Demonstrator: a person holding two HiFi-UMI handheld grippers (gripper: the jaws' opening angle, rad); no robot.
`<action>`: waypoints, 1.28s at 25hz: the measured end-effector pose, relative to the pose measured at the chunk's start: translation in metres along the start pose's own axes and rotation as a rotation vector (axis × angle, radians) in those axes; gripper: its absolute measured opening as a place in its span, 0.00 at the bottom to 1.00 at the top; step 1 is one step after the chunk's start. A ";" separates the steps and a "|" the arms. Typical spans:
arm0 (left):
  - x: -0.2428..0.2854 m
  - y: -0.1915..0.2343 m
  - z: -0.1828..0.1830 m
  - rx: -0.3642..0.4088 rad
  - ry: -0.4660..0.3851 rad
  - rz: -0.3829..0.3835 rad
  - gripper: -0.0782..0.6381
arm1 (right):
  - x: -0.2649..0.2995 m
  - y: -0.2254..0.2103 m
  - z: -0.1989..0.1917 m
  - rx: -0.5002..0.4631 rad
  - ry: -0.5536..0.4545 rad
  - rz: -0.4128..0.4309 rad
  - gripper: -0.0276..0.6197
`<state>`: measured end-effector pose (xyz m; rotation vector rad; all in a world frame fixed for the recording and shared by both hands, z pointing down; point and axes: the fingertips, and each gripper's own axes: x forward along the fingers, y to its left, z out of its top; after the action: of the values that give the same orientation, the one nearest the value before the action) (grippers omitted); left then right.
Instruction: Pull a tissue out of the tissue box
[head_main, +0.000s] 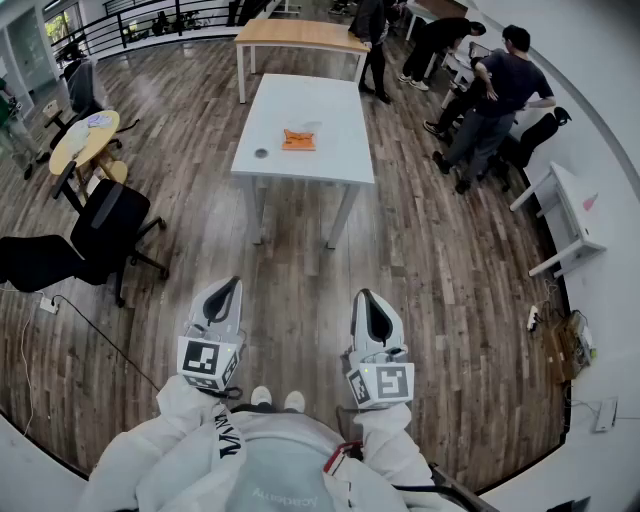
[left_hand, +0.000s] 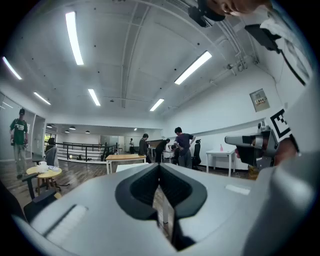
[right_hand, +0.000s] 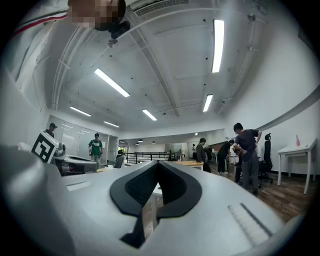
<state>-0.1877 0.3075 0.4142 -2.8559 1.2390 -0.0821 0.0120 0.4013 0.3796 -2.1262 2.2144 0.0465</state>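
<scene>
An orange tissue box lies on a white table several steps ahead of me on the wooden floor. A small dark round thing sits on the tabletop to its left. I hold both grippers level at waist height, far short of the table. My left gripper has its jaws together with nothing between them. My right gripper is shut and empty too. Each gripper view looks out across the room over its own closed jaws.
Black office chairs and a round wooden table stand at the left. A wooden table is behind the white one. Several people stand at the back right, near a white desk. A cable runs over the floor at the left.
</scene>
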 end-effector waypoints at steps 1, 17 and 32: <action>0.001 0.001 0.001 0.004 -0.003 0.001 0.11 | 0.001 0.001 0.000 0.001 -0.001 0.002 0.04; 0.018 0.005 0.003 0.036 -0.001 0.001 0.11 | 0.018 -0.005 -0.007 0.043 0.000 0.013 0.04; 0.047 -0.011 0.008 0.036 0.016 0.003 0.11 | 0.022 -0.029 -0.017 0.075 0.032 0.031 0.04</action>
<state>-0.1477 0.2807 0.4084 -2.8285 1.2320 -0.1265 0.0397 0.3773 0.3953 -2.0678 2.2295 -0.0682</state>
